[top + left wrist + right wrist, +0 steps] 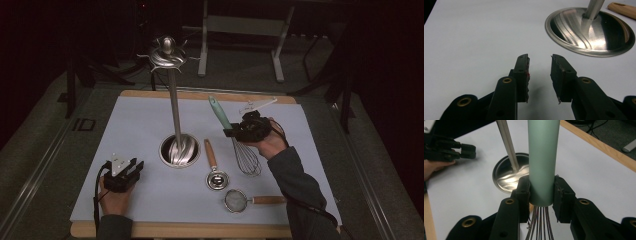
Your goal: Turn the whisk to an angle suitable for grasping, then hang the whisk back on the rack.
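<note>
A whisk with a pale green handle (218,111) and wire loops (247,159) hangs tilted over the white mat (140,125). My right gripper (235,131) is shut on the low end of the green handle (543,160), just above the wires (539,225). A steel utensil stand has a round base (179,150), a tall pole (174,107) and a hooked top (166,53). My left gripper (131,169) rests open near the mat's front left. Its jaws (539,75) hold nothing, and the stand's base (590,32) lies ahead to the right.
A wooden-handled measuring scoop (214,170) lies right of the stand's base. A small strainer with a wooden handle (245,200) lies near the front edge. The mat sits on a wooden board (200,231). A metal frame (240,30) stands on the floor behind.
</note>
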`<action>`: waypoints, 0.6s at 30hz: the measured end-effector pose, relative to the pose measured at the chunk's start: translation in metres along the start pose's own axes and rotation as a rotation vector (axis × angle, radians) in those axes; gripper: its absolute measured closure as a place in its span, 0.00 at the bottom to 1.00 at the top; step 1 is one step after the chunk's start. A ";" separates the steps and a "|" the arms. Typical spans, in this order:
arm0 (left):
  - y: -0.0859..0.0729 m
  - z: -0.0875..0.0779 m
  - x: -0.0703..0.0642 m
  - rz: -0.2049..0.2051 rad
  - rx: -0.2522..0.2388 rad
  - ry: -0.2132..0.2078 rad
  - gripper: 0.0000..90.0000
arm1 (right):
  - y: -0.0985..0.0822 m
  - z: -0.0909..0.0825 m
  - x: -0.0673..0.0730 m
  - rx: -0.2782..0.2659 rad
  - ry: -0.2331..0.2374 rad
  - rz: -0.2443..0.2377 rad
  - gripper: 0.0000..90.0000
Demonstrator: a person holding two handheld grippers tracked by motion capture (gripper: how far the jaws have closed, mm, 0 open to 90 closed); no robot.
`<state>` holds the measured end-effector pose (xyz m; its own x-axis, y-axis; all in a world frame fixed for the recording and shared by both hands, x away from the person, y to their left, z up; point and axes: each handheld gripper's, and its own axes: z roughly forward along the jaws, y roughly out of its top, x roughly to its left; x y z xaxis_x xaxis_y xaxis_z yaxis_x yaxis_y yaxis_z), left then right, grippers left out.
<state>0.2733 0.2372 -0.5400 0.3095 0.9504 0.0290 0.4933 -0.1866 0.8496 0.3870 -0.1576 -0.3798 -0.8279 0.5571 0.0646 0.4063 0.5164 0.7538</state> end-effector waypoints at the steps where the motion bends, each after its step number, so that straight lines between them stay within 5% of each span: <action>1: 0.000 0.000 0.000 0.000 0.000 0.000 0.75 | 0.000 -0.001 0.000 -0.007 0.004 -0.001 0.77; 18: 0.000 0.000 0.000 -0.001 -0.002 0.001 0.75 | 0.009 -0.011 0.011 -0.152 0.063 -0.062 0.77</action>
<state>0.2732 0.2369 -0.5401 0.3084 0.9508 0.0288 0.4922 -0.1854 0.8505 0.3769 -0.1539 -0.3650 -0.8740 0.4831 0.0518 0.2942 0.4413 0.8478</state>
